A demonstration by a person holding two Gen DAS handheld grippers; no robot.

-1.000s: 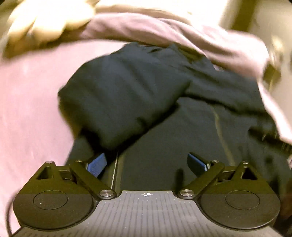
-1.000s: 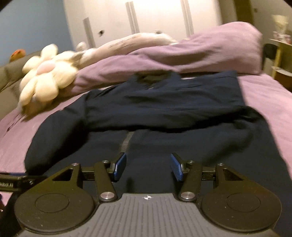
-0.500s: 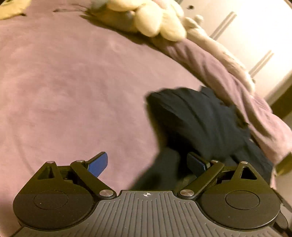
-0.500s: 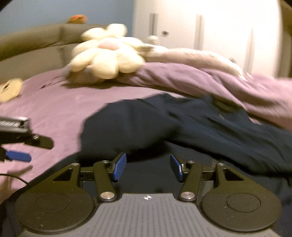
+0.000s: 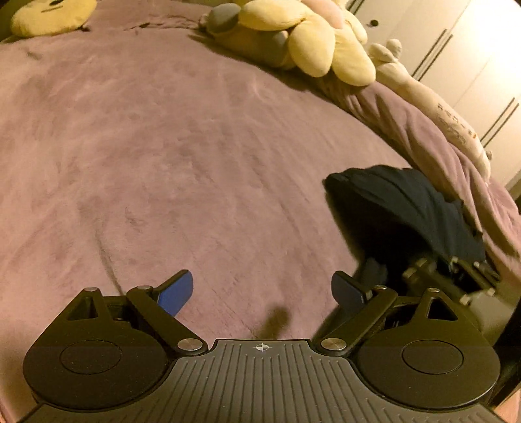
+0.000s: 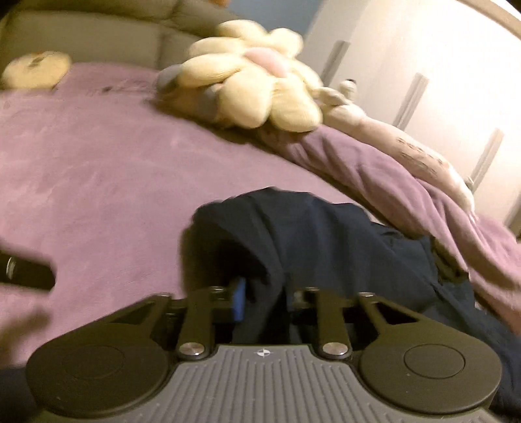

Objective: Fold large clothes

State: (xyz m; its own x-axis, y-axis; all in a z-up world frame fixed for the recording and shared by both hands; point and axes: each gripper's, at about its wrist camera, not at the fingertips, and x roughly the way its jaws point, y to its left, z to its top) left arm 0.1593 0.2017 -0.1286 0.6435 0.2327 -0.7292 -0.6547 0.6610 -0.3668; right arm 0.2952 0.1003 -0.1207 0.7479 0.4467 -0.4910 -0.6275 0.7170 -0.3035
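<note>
My right gripper [image 6: 263, 304] has just been closing, and its blue pads now pinch a fold of the dark navy garment [image 6: 319, 247], which bunches up between the jaws and drapes away toward the rumpled purple duvet roll [image 6: 390, 169]. My left gripper [image 5: 262, 291] stands wide with nothing between its pads, only the bare purple bedspread [image 5: 162, 156] beneath it. From the left wrist view the garment [image 5: 407, 208] lies heaped just on the near side of the duvet roll [image 5: 433, 146], with my right gripper [image 5: 449, 273] at its lower edge. A cream flower-shaped plush [image 5: 312, 39] lies at the far end of the duvet roll, and a small yellow plush [image 5: 52, 16] sits well apart from it, by the headboard. I see no container here.
</note>
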